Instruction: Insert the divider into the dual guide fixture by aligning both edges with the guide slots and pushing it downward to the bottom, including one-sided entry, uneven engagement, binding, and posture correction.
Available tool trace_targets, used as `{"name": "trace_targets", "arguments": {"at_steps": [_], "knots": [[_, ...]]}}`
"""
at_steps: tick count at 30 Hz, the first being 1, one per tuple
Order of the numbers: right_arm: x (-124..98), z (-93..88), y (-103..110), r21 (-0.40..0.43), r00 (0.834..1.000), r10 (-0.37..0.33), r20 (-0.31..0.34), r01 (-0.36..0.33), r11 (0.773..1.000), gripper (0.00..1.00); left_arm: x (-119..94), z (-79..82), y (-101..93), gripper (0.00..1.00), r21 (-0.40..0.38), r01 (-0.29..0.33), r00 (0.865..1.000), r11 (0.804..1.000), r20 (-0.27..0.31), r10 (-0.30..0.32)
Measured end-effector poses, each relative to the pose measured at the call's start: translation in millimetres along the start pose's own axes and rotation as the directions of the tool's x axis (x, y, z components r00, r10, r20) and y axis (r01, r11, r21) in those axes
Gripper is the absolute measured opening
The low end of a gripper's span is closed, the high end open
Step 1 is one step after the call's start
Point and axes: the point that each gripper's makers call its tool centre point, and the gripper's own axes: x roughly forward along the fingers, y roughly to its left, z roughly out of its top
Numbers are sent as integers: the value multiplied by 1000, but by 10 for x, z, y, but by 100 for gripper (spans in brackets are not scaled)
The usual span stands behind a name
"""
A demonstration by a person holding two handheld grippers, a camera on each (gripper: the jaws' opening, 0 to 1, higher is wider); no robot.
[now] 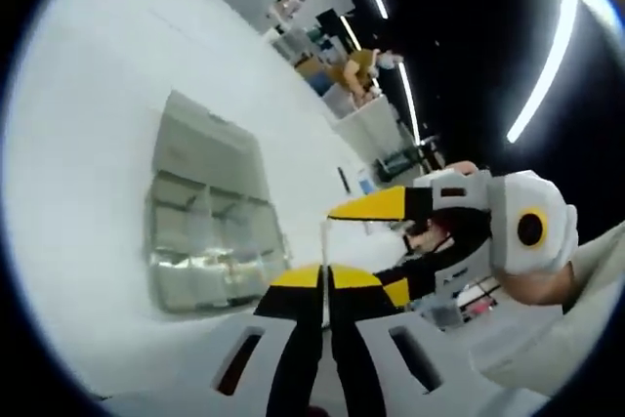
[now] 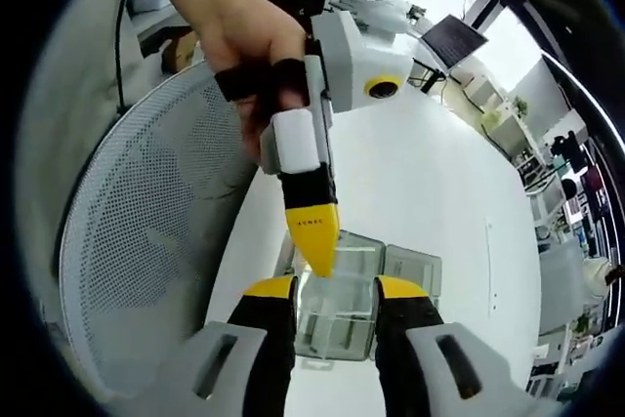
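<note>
**Divider held up, not yet in the slots**

The left gripper [image 1: 326,280] pinches the thin white divider sheet [image 1: 325,241]; the right gripper [image 2: 335,292] stands spread. Beyond, at ten o'clock, the clear plastic compartmented guide fixture [image 1: 210,207] waits on the white table [image 1: 88,144]. Insertion remains.

Your left gripper view is soft and smeared — the ceiling light strips [image 1: 547,56] streak against a dark ceiling, and the white table [image 1: 88,163] nearly blows out under them. The clear fixture [image 1: 210,212] shows hazy glare along its walls. Your right gripper view is sharper, evenly bright — lines bow toward the edges, and the mesh chair back [image 2: 146,222] curves strongly.
</note>
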Motion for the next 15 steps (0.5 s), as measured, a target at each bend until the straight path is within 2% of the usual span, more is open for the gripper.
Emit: {"name": "trace_targets", "arguments": {"at_steps": [4, 10, 15], "knots": [[-25, -25, -42, 25, 1000, 4, 9, -4, 1000, 25, -26, 1, 35, 0, 40, 0, 1000, 999, 1, 0], [-26, -108, -77, 37, 999, 47, 2, -47, 998, 18, -46, 5, 19, 0, 148, 8, 1000, 989, -9, -7], [-32, -138, -115, 48, 996, 84, 6, -85, 995, 16, -32, -9, -37, 0, 262, 24, 999, 965, -29, -17]]}}
